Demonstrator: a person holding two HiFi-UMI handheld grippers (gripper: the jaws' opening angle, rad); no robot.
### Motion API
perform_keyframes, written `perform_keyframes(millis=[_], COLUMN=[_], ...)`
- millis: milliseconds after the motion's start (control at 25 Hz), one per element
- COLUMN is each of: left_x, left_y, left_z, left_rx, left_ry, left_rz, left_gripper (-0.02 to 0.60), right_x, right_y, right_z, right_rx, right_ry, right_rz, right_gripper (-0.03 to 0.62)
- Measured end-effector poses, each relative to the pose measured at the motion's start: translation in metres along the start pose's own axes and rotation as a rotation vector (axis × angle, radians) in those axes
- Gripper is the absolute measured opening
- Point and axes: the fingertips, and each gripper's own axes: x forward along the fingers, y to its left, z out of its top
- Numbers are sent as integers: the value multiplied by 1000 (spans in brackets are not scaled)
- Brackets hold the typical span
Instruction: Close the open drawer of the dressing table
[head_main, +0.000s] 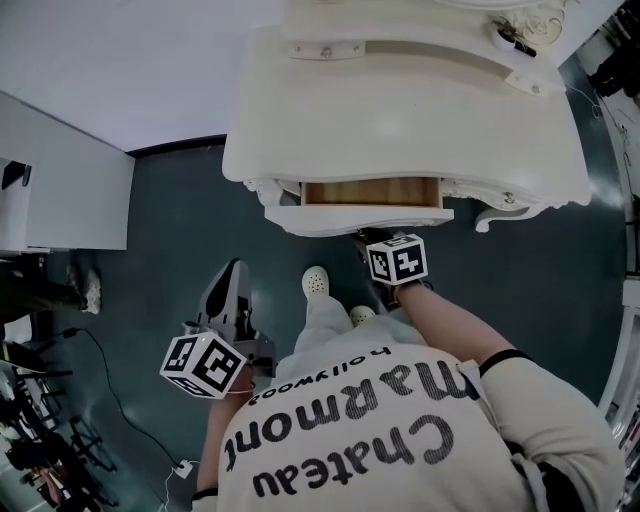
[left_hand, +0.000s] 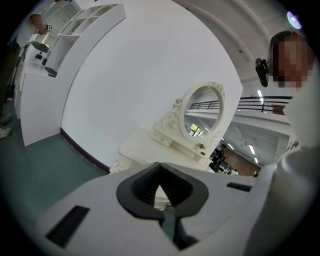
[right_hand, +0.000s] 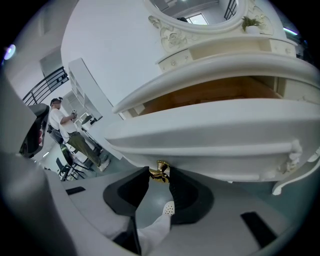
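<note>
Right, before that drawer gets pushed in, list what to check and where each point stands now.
1. Drawer open: ok. It stands out from the dressing table, with its wooden inside showing.
2. Right gripper on the gold knob: ok. The knob sits between the tongs' tips, which appear to pinch it.
3. Left gripper out of the way: ok. Its tongs are shut on nothing, well apart from the table.
4. Nothing poking above the drawer's rim: cannot tell. Only a strip of the inside shows.
5. Person's shoe clear: ok. It is on the floor, below the drawer front.
</note>
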Motion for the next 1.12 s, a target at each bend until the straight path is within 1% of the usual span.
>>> perform_keyframes(millis=[200, 680, 920, 1120], left_x=[4, 3, 5, 7], left_y=[1, 9, 10, 14], left_z=[-2, -3, -3, -3], left_rx=[4, -8, 0, -4], left_ry=[12, 21, 28, 32], left_rz=[-14, 1, -9, -3], left_gripper=[8, 8, 8, 8], right_x=[2, 5, 7, 9], right_y=[-3, -8, -10, -15], right_z=[3, 12, 18, 23], right_rx=[7, 13, 18, 22], right_ry=[-6, -18, -29, -33], right_rz=[-15, -40, -47, -51], right_gripper=[146, 146, 147, 147])
